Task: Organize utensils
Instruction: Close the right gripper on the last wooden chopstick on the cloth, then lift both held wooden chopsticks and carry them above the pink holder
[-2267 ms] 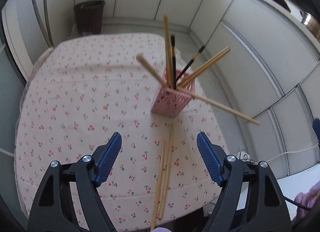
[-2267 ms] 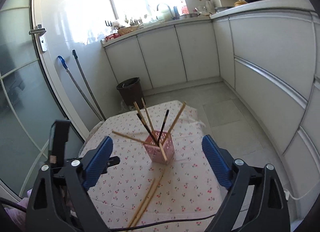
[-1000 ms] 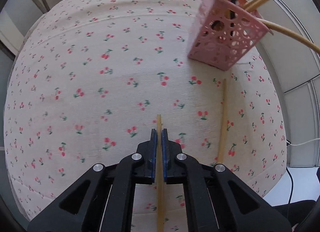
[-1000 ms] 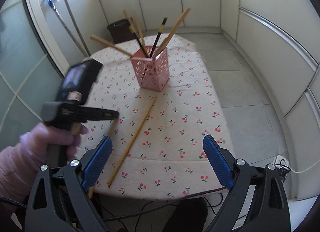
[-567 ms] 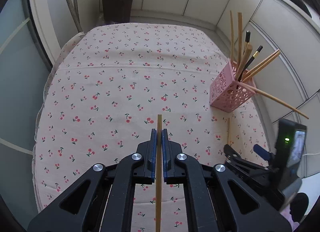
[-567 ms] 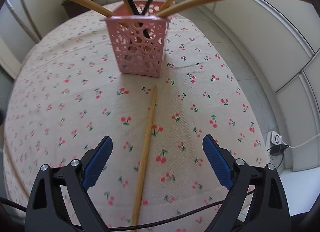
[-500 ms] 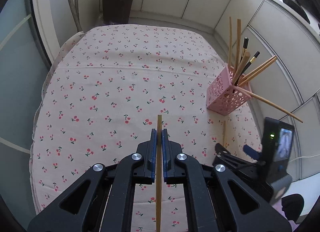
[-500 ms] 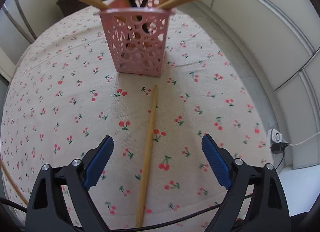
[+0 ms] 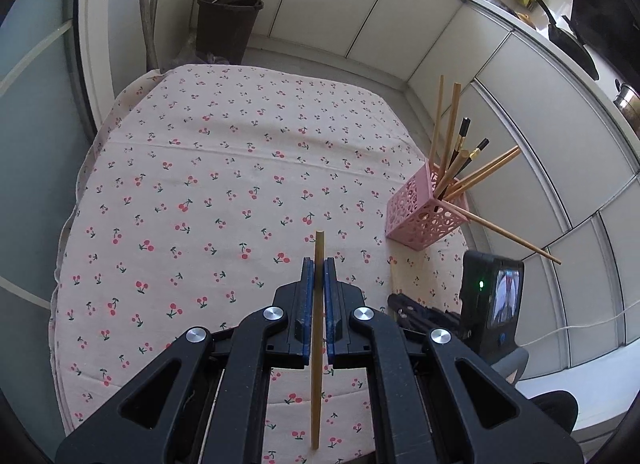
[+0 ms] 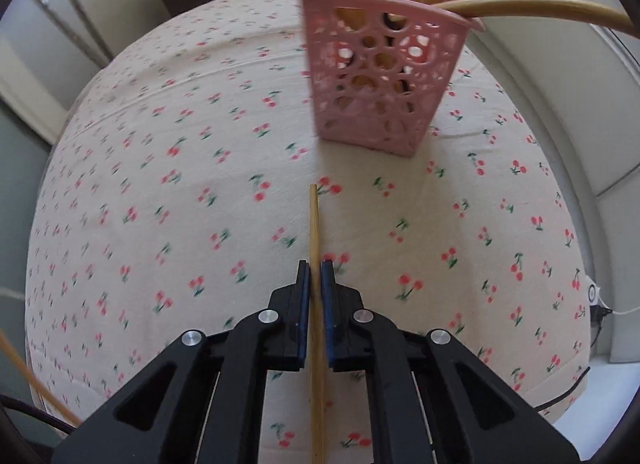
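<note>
Now both tools are clamped on wood; the left gripper (image 9: 315, 276) has its blue pads pressed tight on a pale wooden chopstick (image 9: 317, 344), which runs straight up between the jaws, its tip poking out past them and its other end trailing back toward the camera, clear of the cherry-print tablecloth (image 9: 200, 184) below; the right gripper (image 10: 315, 276) has just been closing, and its pads now pinch a second chopstick (image 10: 315, 224), whose free length reaches forward over the cloth and points toward the pink perforated basket (image 10: 380, 76); whether that stick touches the cloth I cannot tell; the basket stands upright on the cloth near the table's right edge in the left wrist view (image 9: 424, 216), just beyond the right tool's black body (image 9: 488, 296); several more chopsticks (image 9: 480, 170), some pale wood and some black with gold bands, lean out of it in a fan; a dark bin (image 9: 228, 24) sits on the floor beyond the table, against white cabinets (image 9: 360, 4).
</note>
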`<state>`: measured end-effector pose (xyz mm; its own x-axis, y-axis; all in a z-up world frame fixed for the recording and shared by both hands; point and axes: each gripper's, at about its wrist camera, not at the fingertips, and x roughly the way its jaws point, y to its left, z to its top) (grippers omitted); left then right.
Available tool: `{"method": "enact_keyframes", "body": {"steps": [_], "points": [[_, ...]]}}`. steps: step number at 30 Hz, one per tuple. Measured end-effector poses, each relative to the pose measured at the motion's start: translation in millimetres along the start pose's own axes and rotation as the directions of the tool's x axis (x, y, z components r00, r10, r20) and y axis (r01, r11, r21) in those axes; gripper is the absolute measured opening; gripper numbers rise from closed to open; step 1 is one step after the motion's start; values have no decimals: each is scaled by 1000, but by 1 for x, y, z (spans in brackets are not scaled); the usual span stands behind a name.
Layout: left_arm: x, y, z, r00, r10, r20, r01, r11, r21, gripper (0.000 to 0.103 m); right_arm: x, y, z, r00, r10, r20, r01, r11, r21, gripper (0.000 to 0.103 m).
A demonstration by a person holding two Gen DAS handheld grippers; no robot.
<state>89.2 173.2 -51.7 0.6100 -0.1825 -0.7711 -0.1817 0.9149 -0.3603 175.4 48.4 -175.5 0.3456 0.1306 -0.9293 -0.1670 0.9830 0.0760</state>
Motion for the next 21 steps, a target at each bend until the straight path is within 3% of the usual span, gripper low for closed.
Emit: {"method": "enact_keyframes", "body": {"steps": [4,11,18,21], "points": [[-13,2,-2,999,-3,42,3,1000,2,5,-32,11,-24,994,51,95,-44,997,-69,6],[-37,-14,-10,987,60,146,-69,996,53,4,-119,19,-44,953,115,279,-48,970,-237,6],[-53,-37,-19,973,94,209,-115,989,92,4,-191,14,-70,924,126,360,20,926,-378,6],[-58,-49,-22,970,97,224,-124,986,110,4,-220,4,-79,900,108,423,88,904,-419,6]]}}
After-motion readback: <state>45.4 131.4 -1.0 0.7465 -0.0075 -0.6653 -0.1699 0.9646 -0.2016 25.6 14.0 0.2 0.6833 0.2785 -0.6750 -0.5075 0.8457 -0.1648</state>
